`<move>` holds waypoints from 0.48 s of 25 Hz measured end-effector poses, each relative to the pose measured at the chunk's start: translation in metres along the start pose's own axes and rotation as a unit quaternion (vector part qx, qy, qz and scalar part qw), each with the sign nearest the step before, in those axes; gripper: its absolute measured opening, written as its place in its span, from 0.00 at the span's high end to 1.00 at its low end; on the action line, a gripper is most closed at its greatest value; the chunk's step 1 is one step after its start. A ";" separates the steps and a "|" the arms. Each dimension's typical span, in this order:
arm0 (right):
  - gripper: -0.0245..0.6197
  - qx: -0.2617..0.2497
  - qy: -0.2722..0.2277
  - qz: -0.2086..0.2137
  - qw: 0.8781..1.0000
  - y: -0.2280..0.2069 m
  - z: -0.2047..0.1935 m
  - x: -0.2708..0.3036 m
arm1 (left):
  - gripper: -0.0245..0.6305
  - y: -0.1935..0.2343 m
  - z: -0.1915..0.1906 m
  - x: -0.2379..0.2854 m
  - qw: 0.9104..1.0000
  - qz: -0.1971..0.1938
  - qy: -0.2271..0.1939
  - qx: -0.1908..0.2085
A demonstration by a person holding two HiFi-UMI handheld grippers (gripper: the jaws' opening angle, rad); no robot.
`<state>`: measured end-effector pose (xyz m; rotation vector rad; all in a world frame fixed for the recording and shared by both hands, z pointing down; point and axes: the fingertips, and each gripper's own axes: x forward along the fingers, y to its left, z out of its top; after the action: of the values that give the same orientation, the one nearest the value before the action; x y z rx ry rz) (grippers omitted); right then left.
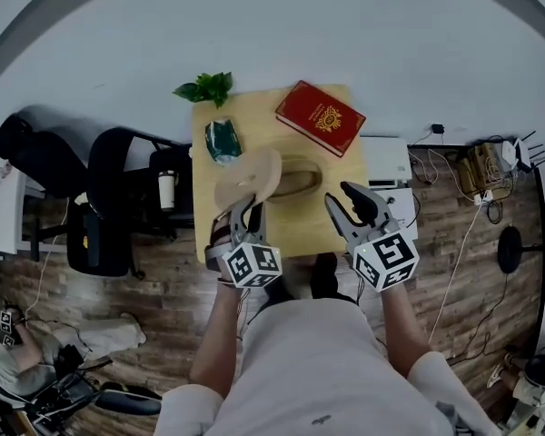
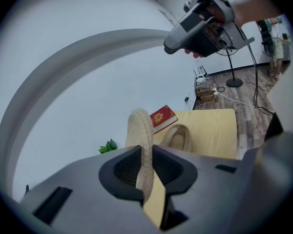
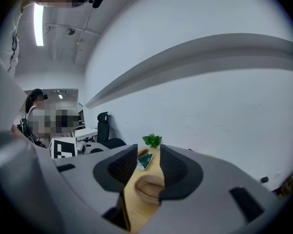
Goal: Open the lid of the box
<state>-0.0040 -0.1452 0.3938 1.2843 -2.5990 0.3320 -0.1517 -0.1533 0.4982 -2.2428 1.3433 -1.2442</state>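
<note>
An oval woven box (image 1: 295, 178) lies open in the middle of the wooden table (image 1: 300, 230). Its flat woven lid (image 1: 250, 178) is lifted off and tilted up just left of the box. My left gripper (image 1: 245, 203) is shut on the lid's near edge; in the left gripper view the lid (image 2: 140, 130) stands edge-on between the pads, with the box (image 2: 178, 136) behind it. My right gripper (image 1: 341, 198) hovers open at the box's right side, touching nothing. Through its jaws in the right gripper view I see the box (image 3: 149, 188) below.
A red book (image 1: 320, 117) lies at the table's far right corner. A green packet (image 1: 222, 140) and a small plant (image 1: 206, 87) are at the far left. Black office chairs (image 1: 109, 198) stand left of the table, and a white unit (image 1: 383, 160) and cables to its right.
</note>
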 end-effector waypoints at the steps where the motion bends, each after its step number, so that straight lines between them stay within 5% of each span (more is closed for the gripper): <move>1: 0.76 -0.001 0.001 -0.005 1.000 0.002 0.000 0.000 | 0.86 0.004 0.000 -0.003 1.000 0.001 -0.004 -0.002; 12: 0.84 -0.007 -0.004 -0.044 0.999 0.030 0.000 0.001 | 0.86 0.041 0.005 -0.040 0.997 0.005 -0.067 -0.043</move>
<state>-0.0283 -0.1280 0.3911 1.3930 -2.5369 0.2943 -0.1813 -0.1446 0.4494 -2.3276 1.3797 -1.0315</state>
